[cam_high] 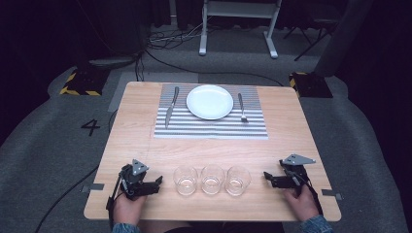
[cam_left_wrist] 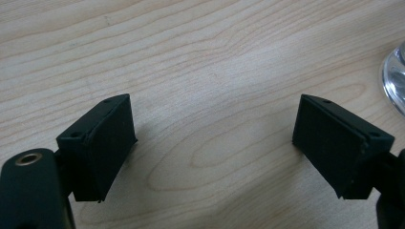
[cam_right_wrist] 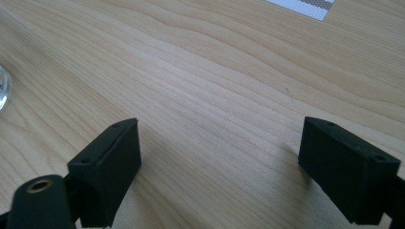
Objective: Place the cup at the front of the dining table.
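Both tongs, left tongs (cam_high: 156, 183) and right tongs (cam_high: 267, 176), gape wide, empty, flanking three glasses (cam_high: 212, 179).

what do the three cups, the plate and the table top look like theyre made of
Three cups: clear glass or clear plastic, since the table shows through them. Plate: glossy white, probably glazed ceramic, though the look leaves it open. Table top: pale wood or wood-look laminate with a matte finish; wavy grain lines show in both gripper views.

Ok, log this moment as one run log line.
left hand-held gripper: open, empty | right hand-held gripper: open, empty | three glasses: between them, untouched
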`<state>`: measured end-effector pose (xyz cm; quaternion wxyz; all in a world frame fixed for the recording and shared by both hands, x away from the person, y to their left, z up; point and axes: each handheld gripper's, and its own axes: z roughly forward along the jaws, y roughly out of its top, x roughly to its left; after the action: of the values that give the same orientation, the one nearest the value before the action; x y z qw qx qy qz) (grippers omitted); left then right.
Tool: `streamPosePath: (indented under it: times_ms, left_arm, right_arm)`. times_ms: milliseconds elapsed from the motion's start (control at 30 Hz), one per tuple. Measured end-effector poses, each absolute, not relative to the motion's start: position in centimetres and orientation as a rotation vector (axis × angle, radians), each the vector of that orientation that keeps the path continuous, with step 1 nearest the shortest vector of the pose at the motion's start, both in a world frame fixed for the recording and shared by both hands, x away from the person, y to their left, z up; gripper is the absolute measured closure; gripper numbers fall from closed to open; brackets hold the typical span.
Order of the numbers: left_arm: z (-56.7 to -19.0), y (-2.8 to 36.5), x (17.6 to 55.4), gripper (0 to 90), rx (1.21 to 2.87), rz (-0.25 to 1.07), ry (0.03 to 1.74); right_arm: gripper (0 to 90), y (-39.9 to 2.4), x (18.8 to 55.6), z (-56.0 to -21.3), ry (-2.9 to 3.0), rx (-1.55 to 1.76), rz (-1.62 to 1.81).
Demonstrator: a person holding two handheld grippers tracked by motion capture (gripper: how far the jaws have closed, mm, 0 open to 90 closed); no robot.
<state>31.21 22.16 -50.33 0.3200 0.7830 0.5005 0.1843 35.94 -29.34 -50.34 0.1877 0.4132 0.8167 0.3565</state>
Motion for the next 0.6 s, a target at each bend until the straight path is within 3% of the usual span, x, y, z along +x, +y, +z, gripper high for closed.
streamPosePath:
  times_ms: [600]
  left_arm:
    - [-50.32, 22.04, 31.16, 14.4, 2.051, 0.490, 1.336]
  right_arm:
    - [14.4, -29.33, 35.90, -50.34, 2.301, 1.159, 1.005]
